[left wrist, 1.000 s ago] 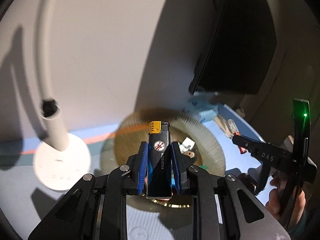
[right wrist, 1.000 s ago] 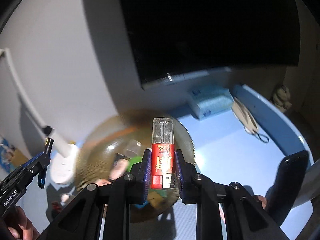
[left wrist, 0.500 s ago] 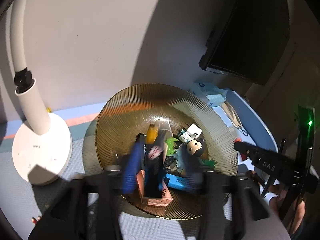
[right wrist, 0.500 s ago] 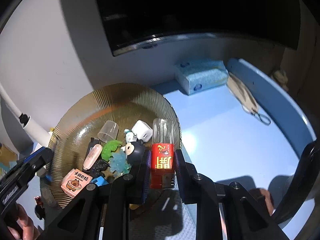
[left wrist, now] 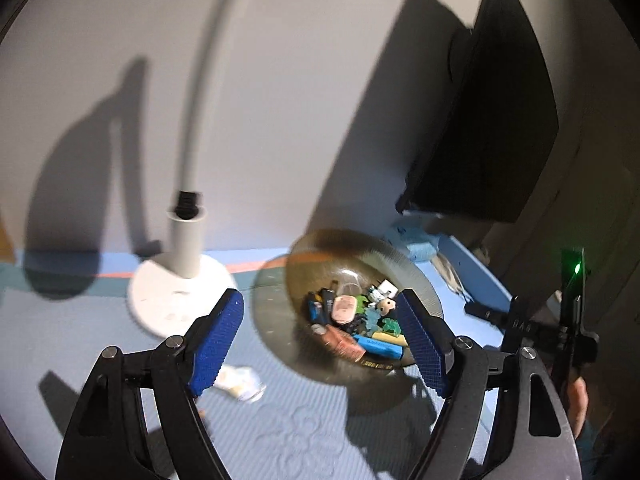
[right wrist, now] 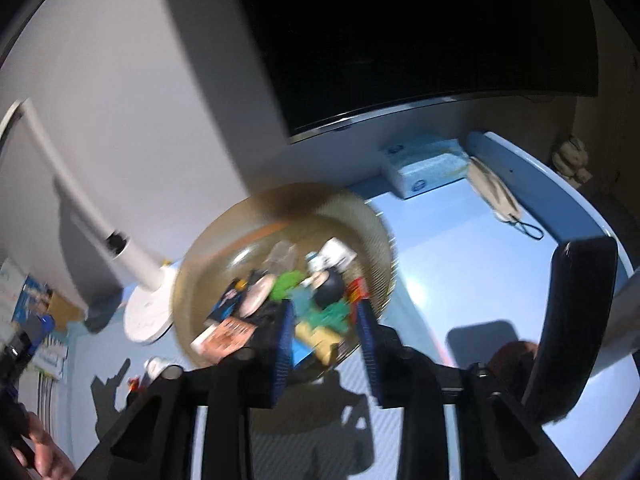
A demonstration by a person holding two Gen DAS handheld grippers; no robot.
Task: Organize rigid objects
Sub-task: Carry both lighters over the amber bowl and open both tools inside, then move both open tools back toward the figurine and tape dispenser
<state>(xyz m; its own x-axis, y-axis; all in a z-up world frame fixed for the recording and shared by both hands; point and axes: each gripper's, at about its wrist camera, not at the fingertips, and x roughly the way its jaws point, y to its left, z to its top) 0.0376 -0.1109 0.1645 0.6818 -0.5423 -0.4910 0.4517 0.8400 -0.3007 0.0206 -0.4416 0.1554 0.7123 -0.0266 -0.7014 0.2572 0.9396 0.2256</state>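
A ribbed amber glass bowl (left wrist: 416, 280) (right wrist: 208, 248) stands on the blue mat and holds several small rigid objects. Among them are a black lighter (left wrist: 316, 308), a red lighter (right wrist: 356, 290), a pink box (left wrist: 344, 340), a blue bar (left wrist: 380, 346) and a small dark-headed figure (right wrist: 328, 286). My left gripper (left wrist: 322, 344) is open and empty, in front of the bowl. My right gripper (right wrist: 326, 344) is open and empty, over the bowl's near rim. The right wrist view is blurred.
A white desk lamp (left wrist: 182, 288) stands left of the bowl. A small clear and yellow item (left wrist: 242, 384) lies on the mat near my left finger. A dark monitor (right wrist: 420, 40), a blue tissue pack (right wrist: 424, 168) and a face mask (right wrist: 496, 196) are behind.
Both grippers opened. The black lighter left my left gripper and the red lighter left my right gripper; both now lie in the bowl. Both grippers pulled back from the bowl.
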